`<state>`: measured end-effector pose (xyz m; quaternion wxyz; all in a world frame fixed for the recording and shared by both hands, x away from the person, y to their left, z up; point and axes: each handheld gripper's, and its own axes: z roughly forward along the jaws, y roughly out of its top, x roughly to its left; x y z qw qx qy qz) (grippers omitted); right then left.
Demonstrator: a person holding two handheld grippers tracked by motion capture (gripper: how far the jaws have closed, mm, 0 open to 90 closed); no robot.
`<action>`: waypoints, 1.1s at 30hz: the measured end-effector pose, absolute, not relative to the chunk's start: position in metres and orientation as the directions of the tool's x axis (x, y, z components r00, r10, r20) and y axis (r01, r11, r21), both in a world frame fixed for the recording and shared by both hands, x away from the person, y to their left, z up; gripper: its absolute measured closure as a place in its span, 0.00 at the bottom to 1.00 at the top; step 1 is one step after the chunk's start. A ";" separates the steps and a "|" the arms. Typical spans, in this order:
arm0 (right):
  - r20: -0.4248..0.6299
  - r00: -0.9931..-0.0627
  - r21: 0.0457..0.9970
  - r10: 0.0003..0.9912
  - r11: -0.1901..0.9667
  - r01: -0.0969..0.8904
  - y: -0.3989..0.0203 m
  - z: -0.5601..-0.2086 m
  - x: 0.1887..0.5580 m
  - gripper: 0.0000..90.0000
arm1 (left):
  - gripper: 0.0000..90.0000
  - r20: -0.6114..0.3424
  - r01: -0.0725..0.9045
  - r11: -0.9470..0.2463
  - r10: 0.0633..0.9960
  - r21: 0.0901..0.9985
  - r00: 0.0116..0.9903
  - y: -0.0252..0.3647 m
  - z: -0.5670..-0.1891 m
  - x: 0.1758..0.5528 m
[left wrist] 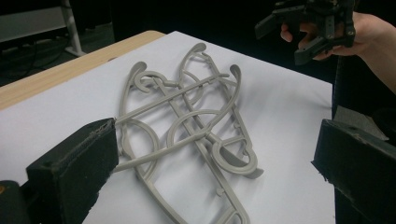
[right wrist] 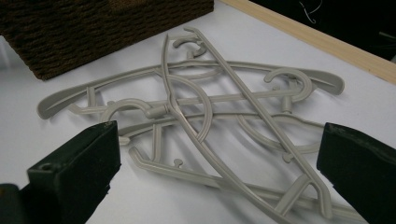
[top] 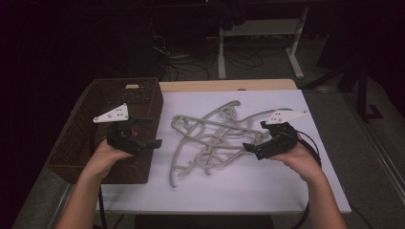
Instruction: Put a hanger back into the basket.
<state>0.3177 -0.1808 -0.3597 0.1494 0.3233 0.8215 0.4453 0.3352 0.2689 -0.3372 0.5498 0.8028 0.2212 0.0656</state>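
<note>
No brand, label or readable writing showed on the hangers (top: 210, 138), w/ the moulded plastic plain all over. They were grey plastic clothes hangers, thin-railed w/ curved hooks and small notches along the arms, several of them tangled into one loose heap, hooks and arms crossing each other at odd angles (exact count hard to tell from the overlap). The heap lay flat on the white tabletop (top: 267, 191), roughly mid-table, between the two grippers and just right of the basket (top: 81, 138). In the left gripper view the hangers (left wrist: 187, 130) sat ahead of the jaws, one rail end coming close to the left jaw, contact not clear; in the right gripper view the pile (right wrist: 205, 116) lay ahead of and between the jaws w/o either pad pressing on it. The left gripper (top: 136, 138) was held in the person's left hand (top: 102, 160) over the basket's right wall, jaws spread wide, nothing in them. The right gripper (top: 265, 143) hung at the pile's right edge in the right hand (top: 298, 160), jaws likewise released and empty, tips near the closest hanger arm. The basket was dark brown woven wicker, rectangular, standing at the table's left side, w/ a small pale tag at its far rim, too small to read. A strip of light wood (top: 229, 85) ran along the table's far edge, and beyond it the room was dark, w/ a white metal frame (top: 222, 57) and cables on the floor.
</note>
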 end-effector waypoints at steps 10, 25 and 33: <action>0.048 -0.734 0.816 0.677 0.398 0.420 -0.187 -0.370 0.317 0.00 | 0.00 -0.150 0.294 -0.300 0.423 0.908 0.893 0.247 -0.335 0.336; 0.075 -0.710 0.799 0.701 0.384 0.463 -0.205 -0.397 0.310 0.02 | 0.00 -0.174 0.320 -0.314 0.413 0.894 0.894 0.201 -0.339 0.336; 0.090 -0.701 0.797 0.708 0.372 0.477 -0.210 -0.400 0.310 0.02 | 0.16 -0.189 0.324 -0.306 0.397 0.895 0.898 0.170 -0.346 0.347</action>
